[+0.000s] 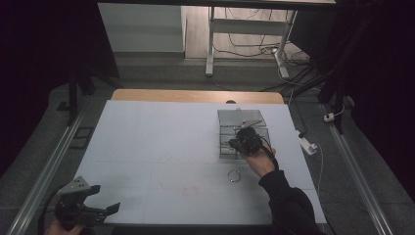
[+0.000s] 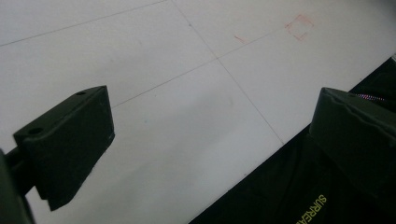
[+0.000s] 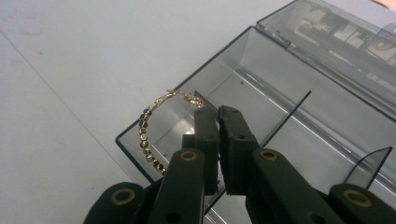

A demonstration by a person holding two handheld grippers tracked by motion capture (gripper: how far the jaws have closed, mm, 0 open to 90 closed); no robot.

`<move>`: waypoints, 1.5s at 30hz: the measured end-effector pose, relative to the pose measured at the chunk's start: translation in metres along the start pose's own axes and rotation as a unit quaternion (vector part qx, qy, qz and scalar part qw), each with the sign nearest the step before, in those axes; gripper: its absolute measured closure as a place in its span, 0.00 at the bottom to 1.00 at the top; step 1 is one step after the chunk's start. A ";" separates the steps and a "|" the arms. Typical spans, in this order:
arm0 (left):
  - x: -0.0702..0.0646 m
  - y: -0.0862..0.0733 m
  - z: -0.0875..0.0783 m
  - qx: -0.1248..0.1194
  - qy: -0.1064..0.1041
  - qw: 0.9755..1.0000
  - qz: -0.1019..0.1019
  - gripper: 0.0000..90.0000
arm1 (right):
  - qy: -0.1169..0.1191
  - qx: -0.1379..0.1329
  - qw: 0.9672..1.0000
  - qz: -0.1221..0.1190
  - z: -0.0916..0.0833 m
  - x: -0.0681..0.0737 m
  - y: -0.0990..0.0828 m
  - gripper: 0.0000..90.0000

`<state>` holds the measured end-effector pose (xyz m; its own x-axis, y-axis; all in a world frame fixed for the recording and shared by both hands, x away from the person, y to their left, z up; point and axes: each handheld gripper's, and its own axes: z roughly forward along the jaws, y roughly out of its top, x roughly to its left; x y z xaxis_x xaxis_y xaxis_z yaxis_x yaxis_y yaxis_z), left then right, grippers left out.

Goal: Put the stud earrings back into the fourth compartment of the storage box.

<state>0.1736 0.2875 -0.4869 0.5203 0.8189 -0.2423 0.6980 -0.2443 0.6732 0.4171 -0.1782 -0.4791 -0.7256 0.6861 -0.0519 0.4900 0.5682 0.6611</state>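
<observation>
The right tool (image 3: 218,140) is clamped on a gold bracelet (image 3: 150,133), which hangs over the near rim of the clear box (image 3: 280,116), so the open compartment lies just ahead and below. A second bracelet (image 1: 235,175) lies on the tabletop (image 1: 161,147) near the right hand; I count two bracelets and one box. The left tool (image 1: 80,203) has its jaws apart, well away at the near left corner.
</observation>
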 end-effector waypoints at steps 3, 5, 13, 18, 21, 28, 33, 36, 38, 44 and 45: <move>0.000 0.000 0.000 0.000 -0.001 1.000 0.000 0.00 | -0.006 0.008 1.000 -0.003 0.004 0.001 -0.001 0.96; 0.000 0.000 0.000 0.001 -0.001 1.000 0.001 0.00 | -0.008 0.012 1.000 -0.004 0.007 0.001 -0.002 0.96; 0.000 0.000 0.000 0.000 -0.001 1.000 0.000 0.00 | -0.008 0.008 1.000 -0.002 0.007 0.001 -0.004 0.89; 0.000 0.000 -0.001 -0.001 -0.002 1.000 0.000 0.00 | 0.005 -0.009 1.000 0.007 -0.004 0.002 -0.002 0.82; 0.000 0.000 -0.001 -0.001 -0.003 1.000 0.000 0.00 | 0.012 -0.016 1.000 0.011 -0.011 0.003 -0.003 0.72; 0.000 0.000 -0.001 -0.001 -0.002 1.000 0.000 0.00 | 0.021 -0.006 0.999 0.028 -0.024 0.005 -0.009 0.48; 0.000 0.000 -0.001 -0.002 -0.003 1.000 -0.002 0.00 | 0.018 -0.025 0.999 0.038 -0.036 0.007 -0.011 0.30; 0.000 0.000 -0.001 -0.002 -0.002 1.000 -0.002 0.00 | 0.012 -0.029 0.999 0.040 -0.042 0.010 -0.013 0.20; 0.001 0.000 -0.001 -0.003 -0.002 1.000 -0.002 0.00 | 0.011 -0.020 0.999 0.035 -0.045 0.012 -0.015 0.19; 0.001 0.000 -0.001 -0.003 -0.003 1.000 -0.002 0.00 | 0.009 -0.011 0.999 0.042 -0.050 0.017 -0.024 0.08; 0.001 0.000 -0.001 -0.004 -0.003 1.000 -0.002 0.00 | 0.006 -0.012 0.999 0.043 -0.051 0.018 -0.026 0.05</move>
<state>0.1730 0.2888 -0.4864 0.5207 0.8168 -0.2482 0.6962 -0.2380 0.6772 0.3666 -0.2034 -0.4586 -0.6873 0.7262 0.0155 0.5396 0.4962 0.6802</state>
